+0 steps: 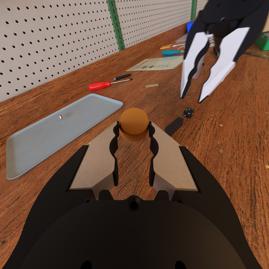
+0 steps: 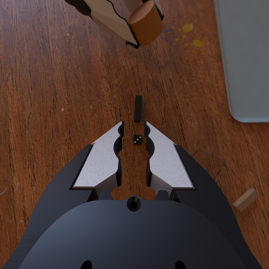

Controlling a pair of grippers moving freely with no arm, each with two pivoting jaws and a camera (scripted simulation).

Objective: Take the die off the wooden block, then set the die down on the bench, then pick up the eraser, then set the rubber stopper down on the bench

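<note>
My left gripper [image 1: 134,124] is shut on the orange-brown rubber stopper [image 1: 133,116] and holds it above the bench [image 1: 218,145]. The black die [image 1: 188,112] lies on the bench, apart from the small wooden block [image 1: 151,85]. The black eraser [image 1: 174,125] lies flat just in front of the die. My right gripper [image 2: 133,123] is open and empty, hovering over the die [image 2: 137,139], which shows between its fingers. The eraser [image 2: 138,108] lies just beyond its fingertips. The stopper [image 2: 145,24] and left gripper show at the top of the right wrist view.
A grey tray [image 1: 58,138] holding a small metal part lies left of the stopper. Red [image 1: 100,85], black [image 1: 123,76] and teal [image 1: 171,52] screwdrivers and a paper sheet [image 1: 157,63] lie near the pegboard wall. A green box [image 1: 263,42] stands far right.
</note>
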